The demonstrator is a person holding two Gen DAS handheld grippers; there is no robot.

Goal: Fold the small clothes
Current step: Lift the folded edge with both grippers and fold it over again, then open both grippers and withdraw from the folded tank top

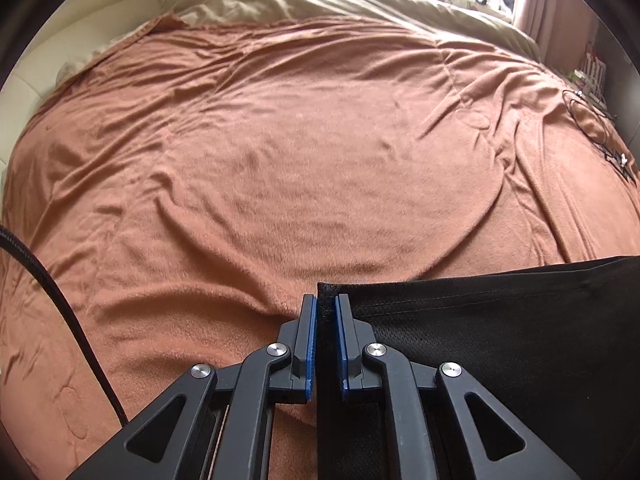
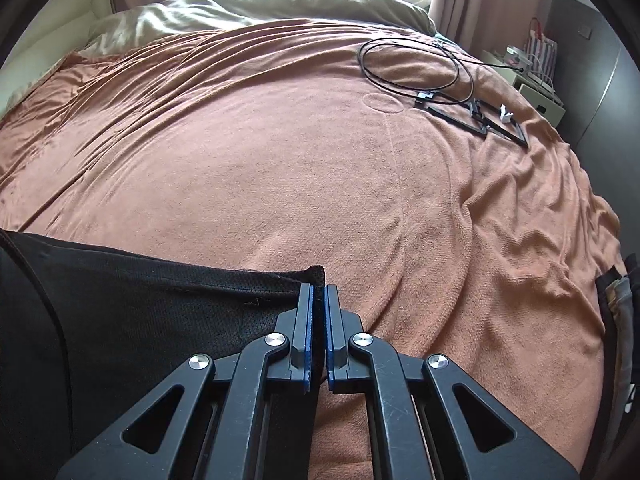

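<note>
A black mesh garment [image 1: 500,320] hangs stretched between my two grippers above a brown fleece blanket [image 1: 280,160] that covers the bed. My left gripper [image 1: 326,300] is shut on the garment's left top corner, and black fabric fills the narrow gap between its blue pads. In the right wrist view the same garment [image 2: 140,300] runs off to the left, with my right gripper [image 2: 319,290] shut on its right top corner. The garment's lower part is hidden below both cameras.
A coiled black cable [image 2: 412,64] and black frame pieces [image 2: 480,118] lie on the blanket's far right. An olive duvet [image 2: 280,8] is bunched at the far end. A nightstand [image 2: 536,92] stands beside the bed. A black cord [image 1: 52,288] crosses the left wrist view.
</note>
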